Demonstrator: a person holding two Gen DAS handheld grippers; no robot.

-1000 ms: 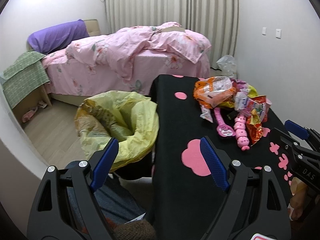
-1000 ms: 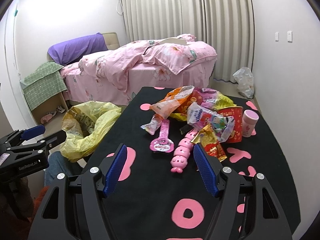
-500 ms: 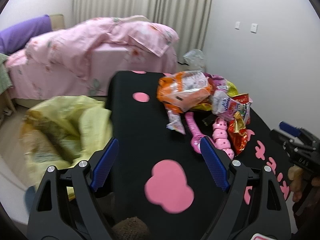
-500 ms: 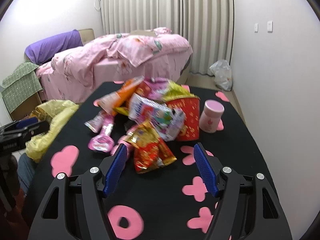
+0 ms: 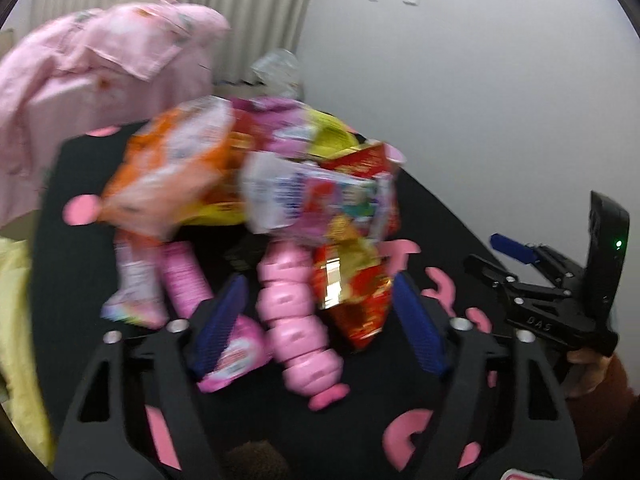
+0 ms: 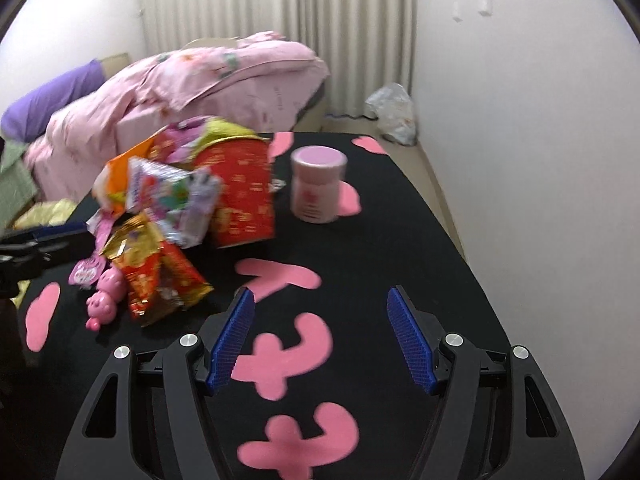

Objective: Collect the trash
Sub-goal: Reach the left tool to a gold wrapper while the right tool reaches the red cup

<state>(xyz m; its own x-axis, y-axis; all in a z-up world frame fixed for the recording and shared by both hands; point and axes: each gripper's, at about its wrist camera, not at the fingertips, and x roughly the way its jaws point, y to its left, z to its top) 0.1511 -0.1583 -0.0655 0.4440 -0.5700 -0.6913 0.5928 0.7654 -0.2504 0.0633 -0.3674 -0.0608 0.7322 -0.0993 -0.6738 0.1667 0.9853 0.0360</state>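
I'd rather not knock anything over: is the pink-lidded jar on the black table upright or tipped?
Upright. The pink-lidded jar stands on its base on the black table, lid on top, apart from the wrapper pile.

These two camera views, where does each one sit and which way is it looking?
Left wrist view: sits on the left gripper, looking down at the snack wrappers; its closing jaws and the other hand show.
Right wrist view: sits on the right gripper, facing bare tablecloth; open jaws show.
Shared: wrappers, pink caterpillar toy, bed.
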